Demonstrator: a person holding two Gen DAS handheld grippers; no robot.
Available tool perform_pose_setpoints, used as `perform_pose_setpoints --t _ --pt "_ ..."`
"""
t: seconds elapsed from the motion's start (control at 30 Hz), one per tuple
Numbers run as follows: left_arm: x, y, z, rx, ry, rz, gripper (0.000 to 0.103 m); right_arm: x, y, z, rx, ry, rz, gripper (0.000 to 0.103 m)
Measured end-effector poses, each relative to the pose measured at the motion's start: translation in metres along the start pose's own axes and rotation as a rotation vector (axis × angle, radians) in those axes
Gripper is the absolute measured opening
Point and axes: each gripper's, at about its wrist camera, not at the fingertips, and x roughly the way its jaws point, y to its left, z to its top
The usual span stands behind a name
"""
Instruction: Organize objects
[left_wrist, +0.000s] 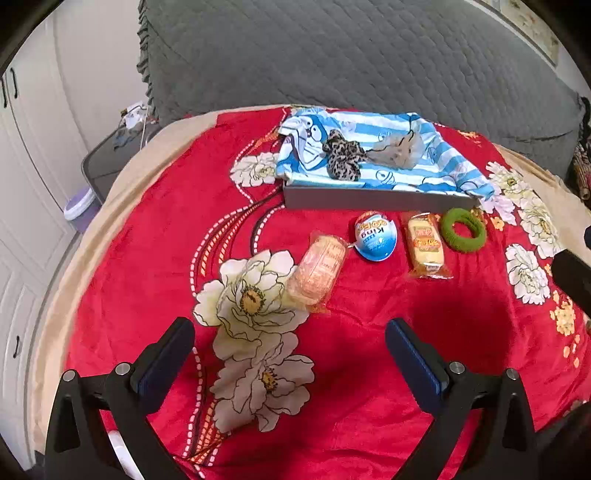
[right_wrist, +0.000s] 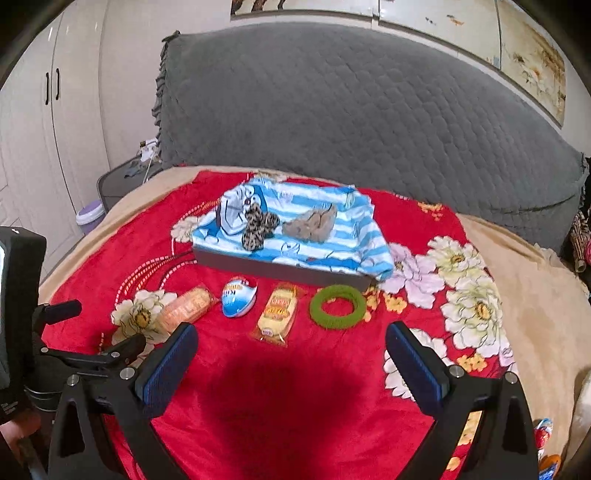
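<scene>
Tongs wide open, both: left gripper (left_wrist: 290, 345) and right gripper (right_wrist: 291, 347) grasp nothing above the red blanket (left_wrist: 369, 369). Ahead lie a row: orange packet (left_wrist: 319, 271), blue egg (left_wrist: 375, 236), yellow packet (left_wrist: 424, 245), green ring (left_wrist: 463, 229). Beyond sits the grey tray (left_wrist: 376, 199), cloth-lined.
</scene>
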Motion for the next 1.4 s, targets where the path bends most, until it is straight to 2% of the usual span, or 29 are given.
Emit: perform_pose_setpoints --t 0.5,1.4 --pt "0.020 0.000 -0.008 0.014 0.022 0.000 0.103 0.028 0.003 -0.013 0.007 0.056 0.000 0.102" --pt "0.058 0.001 0.009 0.013 0.031 -0.027 0.103 0.080 0.005 -0.019 0.027 0.132 -0.009 0.102"
